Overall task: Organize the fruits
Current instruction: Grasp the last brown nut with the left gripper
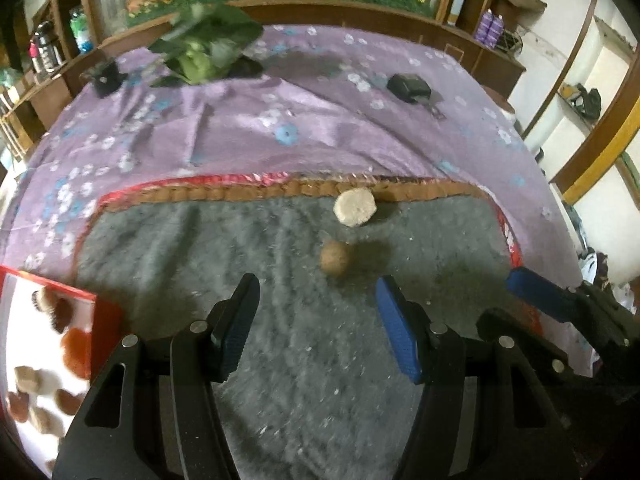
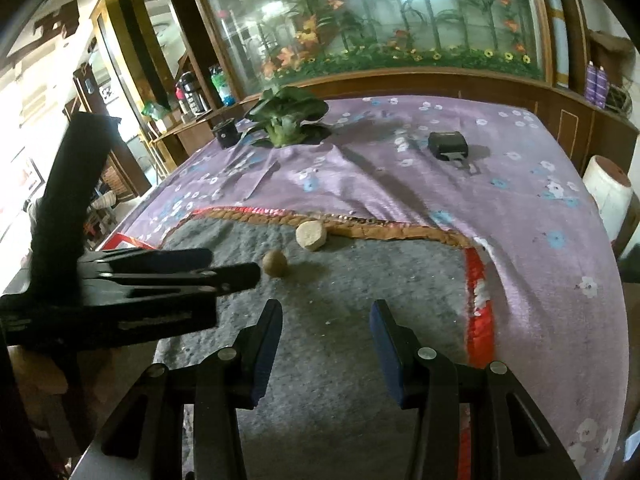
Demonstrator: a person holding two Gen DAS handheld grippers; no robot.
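A small round brown fruit (image 1: pixel 335 258) lies on the grey mat (image 1: pixel 280 360), with a pale cream lumpy fruit (image 1: pixel 355 208) just behind it at the mat's far braided edge. Both show in the right wrist view, brown (image 2: pixel 275 263) and pale (image 2: pixel 311 235). My left gripper (image 1: pixel 318 300) is open and empty, just short of the brown fruit. My right gripper (image 2: pixel 326 316) is open and empty, further back and to the right. The left gripper's fingers (image 2: pixel 224 276) show from the side, near the brown fruit. A red-rimmed white tray (image 1: pixel 100 312) at lower left holds several brown and tan fruits.
The mat lies on a purple flowered bedsheet (image 1: pixel 320 120). At the far end lie a leafy green plant (image 1: pixel 204 48), a small black cup (image 1: pixel 106 78) and a black pouch (image 1: pixel 410 87). A wooden headboard with a flower mural stands behind. A white container (image 2: pixel 608 192) stands at the right.
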